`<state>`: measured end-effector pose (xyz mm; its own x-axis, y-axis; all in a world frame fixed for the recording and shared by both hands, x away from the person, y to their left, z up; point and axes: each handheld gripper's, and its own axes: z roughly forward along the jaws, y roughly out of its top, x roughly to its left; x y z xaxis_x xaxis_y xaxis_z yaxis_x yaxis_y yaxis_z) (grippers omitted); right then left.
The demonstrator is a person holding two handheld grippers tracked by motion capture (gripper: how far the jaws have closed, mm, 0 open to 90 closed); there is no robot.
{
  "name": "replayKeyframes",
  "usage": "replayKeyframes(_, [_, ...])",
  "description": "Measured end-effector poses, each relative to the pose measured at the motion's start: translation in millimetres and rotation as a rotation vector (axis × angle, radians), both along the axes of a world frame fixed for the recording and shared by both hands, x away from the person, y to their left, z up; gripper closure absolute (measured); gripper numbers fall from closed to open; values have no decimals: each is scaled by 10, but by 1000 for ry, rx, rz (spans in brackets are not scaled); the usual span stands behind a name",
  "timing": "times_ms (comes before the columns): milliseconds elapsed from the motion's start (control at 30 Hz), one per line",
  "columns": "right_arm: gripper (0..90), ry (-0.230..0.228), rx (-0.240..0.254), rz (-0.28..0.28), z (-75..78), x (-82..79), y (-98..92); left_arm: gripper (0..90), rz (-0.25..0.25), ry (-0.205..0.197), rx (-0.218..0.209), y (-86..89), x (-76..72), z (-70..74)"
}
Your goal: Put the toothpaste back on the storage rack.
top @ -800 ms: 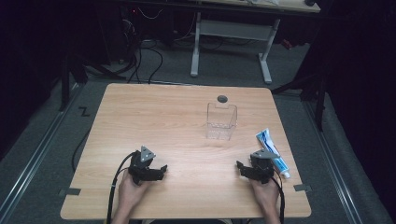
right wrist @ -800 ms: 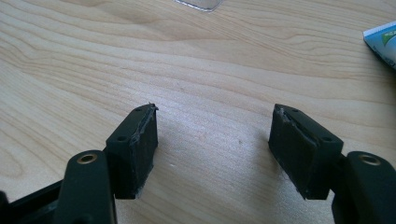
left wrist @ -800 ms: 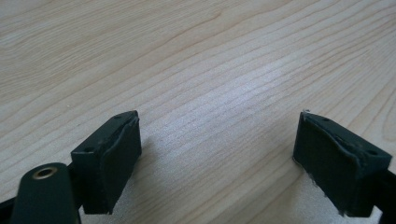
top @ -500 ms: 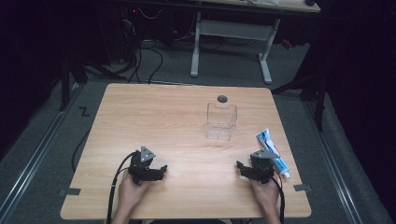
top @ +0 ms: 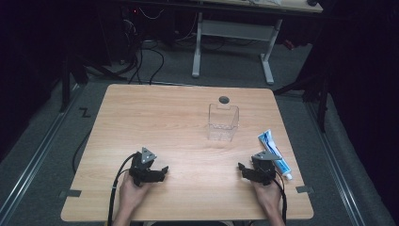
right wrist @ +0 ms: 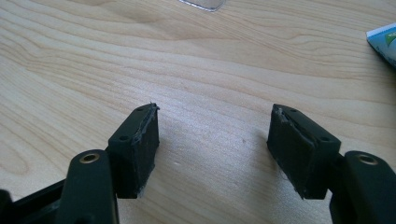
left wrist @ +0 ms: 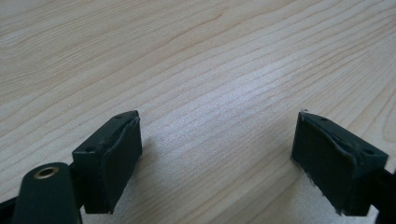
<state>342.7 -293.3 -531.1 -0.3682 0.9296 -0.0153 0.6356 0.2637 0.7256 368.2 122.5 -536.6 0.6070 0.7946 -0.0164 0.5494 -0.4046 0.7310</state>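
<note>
Both hand-held grippers, left (top: 162, 170) and right (top: 241, 168), rest agape and empty on the desk (top: 160, 122). The tube (top: 274, 149) lies just beside the right one; a careless reach could nudge it off the edge.

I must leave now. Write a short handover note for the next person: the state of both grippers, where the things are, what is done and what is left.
Left gripper: open, holding nothing, low over the light wooden table at the near left.
Right gripper: open, holding nothing, at the near right.
White and blue toothpaste tube: flat on the table just beside the right gripper, near the right edge.
Clear plastic box: upright, empty, past the middle of the table.
Done: nothing is picked up.
Left: probably to grasp the tube and put it in the box.
</note>
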Motion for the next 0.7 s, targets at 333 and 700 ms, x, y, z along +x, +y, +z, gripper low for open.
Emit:
replayKeyframes(333, [383, -1, 10, -26, 3, -16, 5, 162, 6, 1, 0, 0, 0, 1])
replayKeyframes(700, [523, -25, 35, -27, 24, -212, -73, 161, 7, 0, 0, -1, 0, 0])
